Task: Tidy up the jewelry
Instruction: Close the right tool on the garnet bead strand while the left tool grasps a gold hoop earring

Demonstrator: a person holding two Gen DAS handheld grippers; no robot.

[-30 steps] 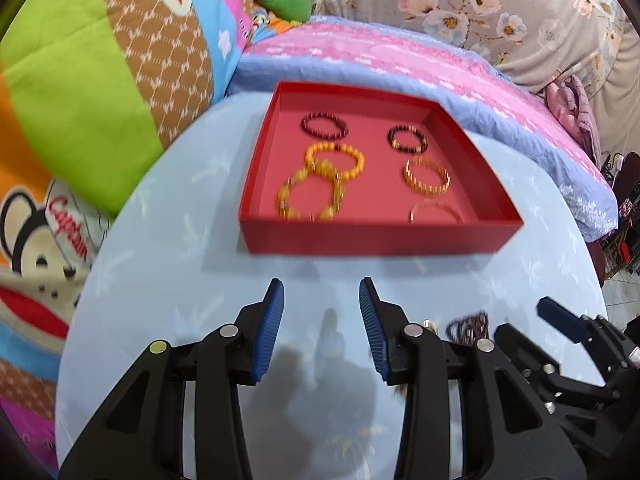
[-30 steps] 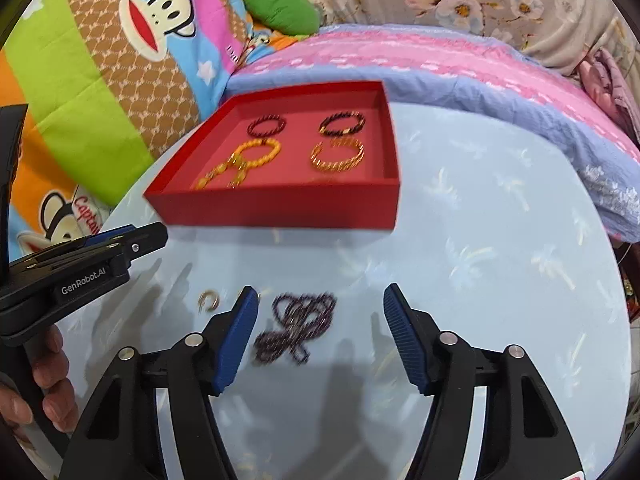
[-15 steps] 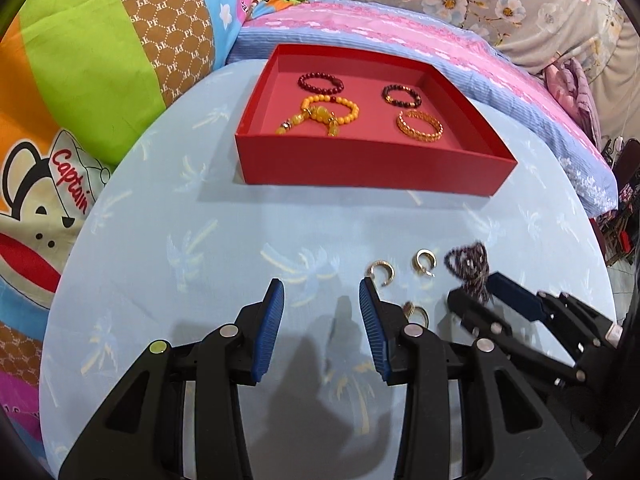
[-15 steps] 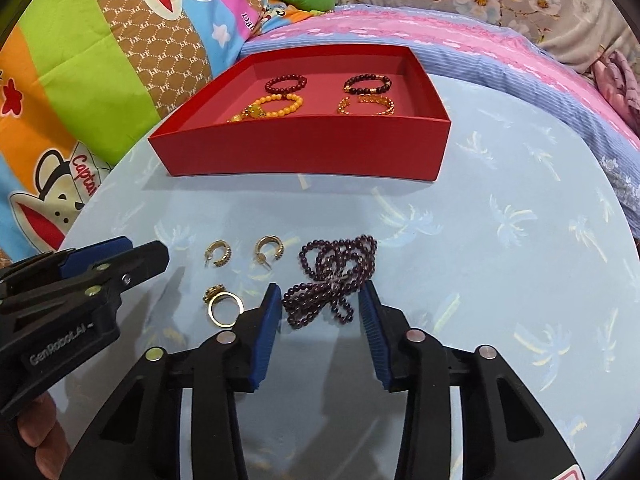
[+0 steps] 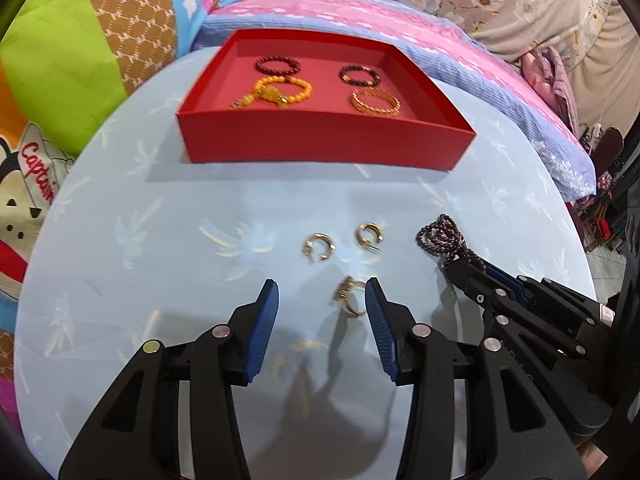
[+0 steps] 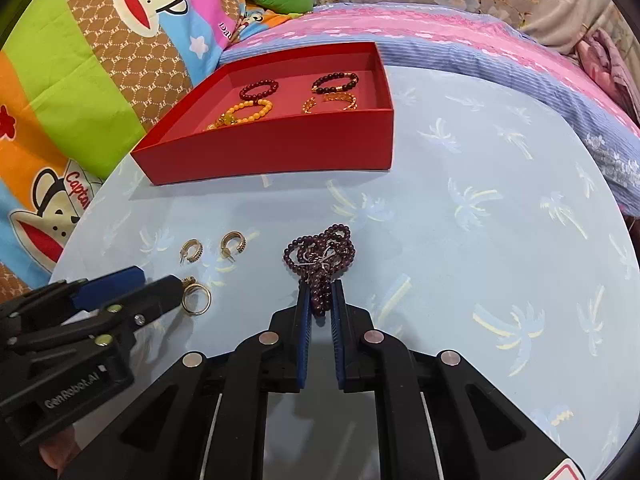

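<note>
Right gripper (image 6: 320, 292) just closed, pinching dark bead necklace (image 6: 320, 254), strand end hidden between pads, left gripper (image 5: 322, 306) spread.

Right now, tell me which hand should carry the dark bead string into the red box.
Right. The right gripper is shut on the bead string, so it likely only needs lifting toward the red box. The left gripper is open beside the gold ring, holding nothing.

Earrings (image 5: 344, 238) lie before the tray (image 5: 320, 144).
</note>
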